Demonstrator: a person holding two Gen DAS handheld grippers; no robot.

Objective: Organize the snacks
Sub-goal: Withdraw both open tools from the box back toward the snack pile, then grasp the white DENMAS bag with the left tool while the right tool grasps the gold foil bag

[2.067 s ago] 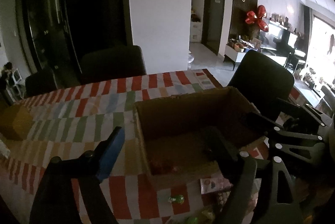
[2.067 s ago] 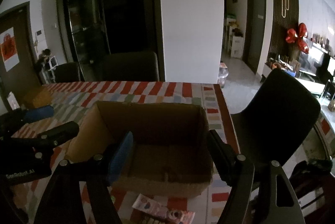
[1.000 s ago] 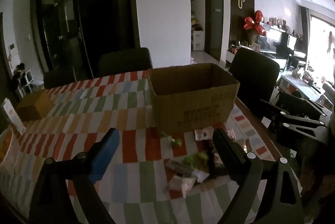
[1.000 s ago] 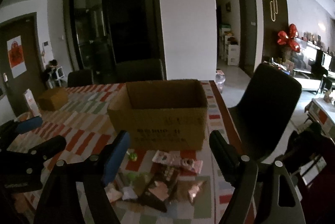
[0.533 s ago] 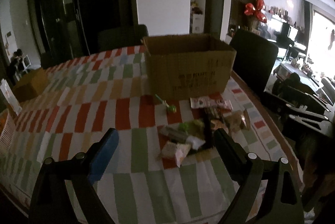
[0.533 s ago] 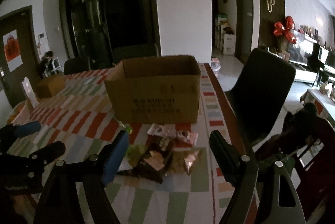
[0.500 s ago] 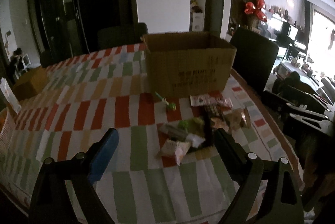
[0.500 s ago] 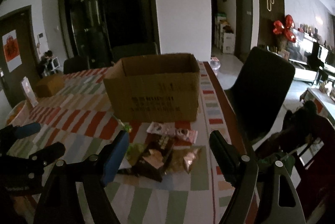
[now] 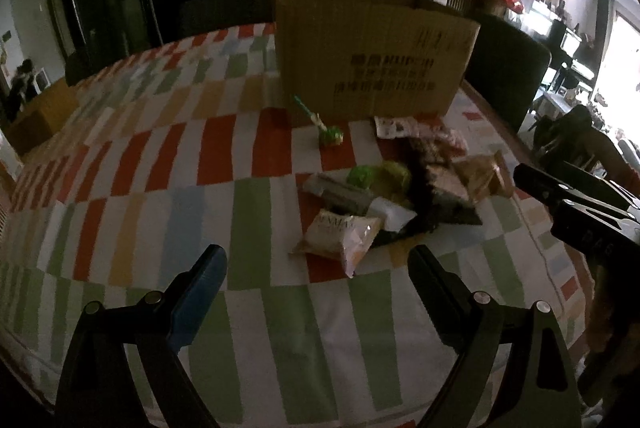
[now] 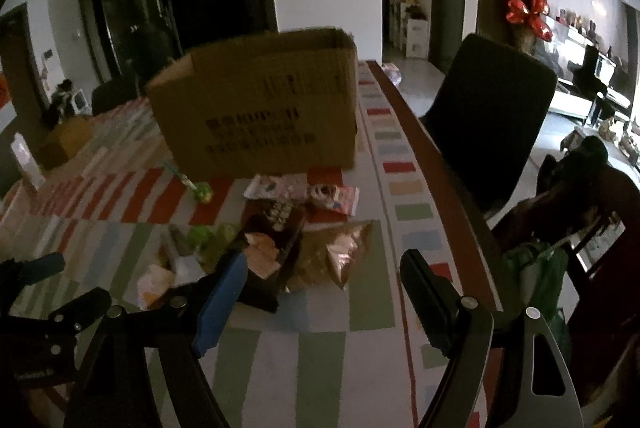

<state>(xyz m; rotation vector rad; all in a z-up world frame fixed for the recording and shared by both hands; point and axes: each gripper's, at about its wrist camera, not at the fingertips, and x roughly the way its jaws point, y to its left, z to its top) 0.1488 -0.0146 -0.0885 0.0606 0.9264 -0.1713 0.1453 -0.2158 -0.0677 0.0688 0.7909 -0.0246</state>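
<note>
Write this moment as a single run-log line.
left gripper: open, empty | right gripper: open, empty | snacks: piled before box

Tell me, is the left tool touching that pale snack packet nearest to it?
Apart. In the left wrist view, the left tool hangs open and bare striped tablecloth shows between its fingers and the pale snack packet.

A brown box [image 9: 374, 56] stands upright on the table [image 9: 256, 312], open at the top, with dark print on its side. Just in front of it lies a heap of snacks [image 9: 400, 196]. A pale packet [image 9: 340, 232] lies nearest. A green lollipop [image 9: 330, 136] lies apart, beside the box.
</note>
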